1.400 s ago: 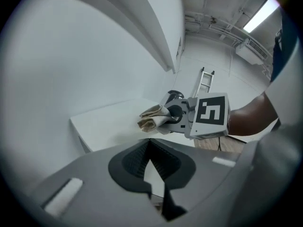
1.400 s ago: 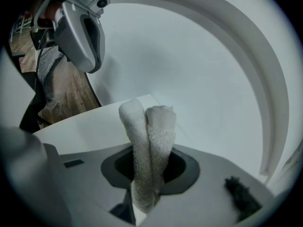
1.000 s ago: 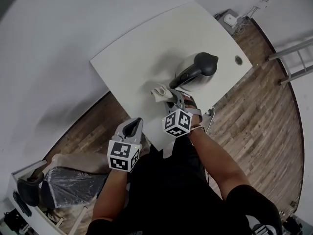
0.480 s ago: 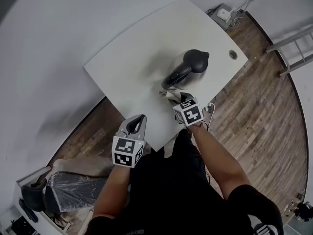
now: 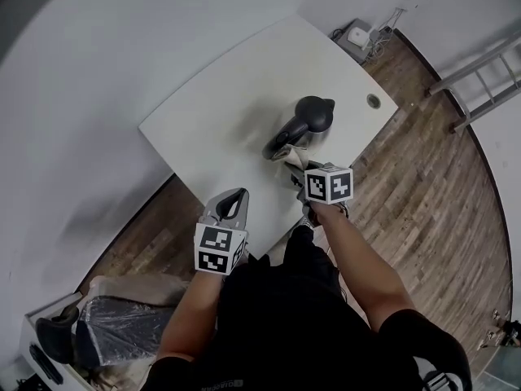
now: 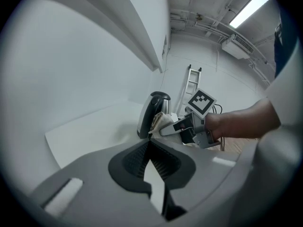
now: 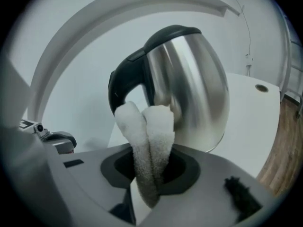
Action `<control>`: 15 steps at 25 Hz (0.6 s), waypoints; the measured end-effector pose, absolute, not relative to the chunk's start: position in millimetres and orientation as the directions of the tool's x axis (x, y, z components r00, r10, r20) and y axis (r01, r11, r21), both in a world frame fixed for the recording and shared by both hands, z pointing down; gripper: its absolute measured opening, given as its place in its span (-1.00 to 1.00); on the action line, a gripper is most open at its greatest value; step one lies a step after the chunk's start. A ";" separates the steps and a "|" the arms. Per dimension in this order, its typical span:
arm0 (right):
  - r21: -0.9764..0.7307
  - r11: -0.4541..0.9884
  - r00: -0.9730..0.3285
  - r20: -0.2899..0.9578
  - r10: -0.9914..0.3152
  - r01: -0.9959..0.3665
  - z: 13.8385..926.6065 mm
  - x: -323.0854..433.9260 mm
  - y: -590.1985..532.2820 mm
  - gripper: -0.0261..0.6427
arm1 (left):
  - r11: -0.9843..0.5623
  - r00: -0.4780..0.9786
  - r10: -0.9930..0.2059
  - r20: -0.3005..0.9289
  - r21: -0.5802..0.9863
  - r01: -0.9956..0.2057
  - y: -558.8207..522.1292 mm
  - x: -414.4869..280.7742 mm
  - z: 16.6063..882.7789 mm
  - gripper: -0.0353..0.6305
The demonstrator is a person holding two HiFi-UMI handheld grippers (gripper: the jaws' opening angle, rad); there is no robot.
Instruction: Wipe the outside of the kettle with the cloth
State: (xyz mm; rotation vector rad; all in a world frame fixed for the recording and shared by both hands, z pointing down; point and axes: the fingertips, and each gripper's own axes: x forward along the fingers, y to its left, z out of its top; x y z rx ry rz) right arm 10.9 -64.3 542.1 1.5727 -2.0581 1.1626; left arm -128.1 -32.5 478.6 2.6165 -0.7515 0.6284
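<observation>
A steel kettle with a black lid and handle stands on the white table, near its front edge. My right gripper is shut on a folded white cloth. The cloth's bunched end lies against the kettle's near side, just below the handle. In the right gripper view the cloth sticks up from between the jaws in front of the kettle. My left gripper hangs shut and empty off the table's front edge. From the left gripper view, the kettle and cloth are ahead.
A round cable hole is in the table right of the kettle. A ladder leans at the far right, on wooden floor. A power strip lies behind the table. A plastic-wrapped chair is at lower left.
My right gripper has carried the cloth rightward, from left of the handle to the kettle's near side under it. The left gripper has barely moved.
</observation>
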 end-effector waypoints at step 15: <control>-0.299 0.131 -0.296 0.619 -0.727 -0.945 479.7 20.4 -60.9 -0.63 | -0.814 0.797 -0.418 0.436 0.210 -0.542 -28.7 -132.4 453.5 -0.87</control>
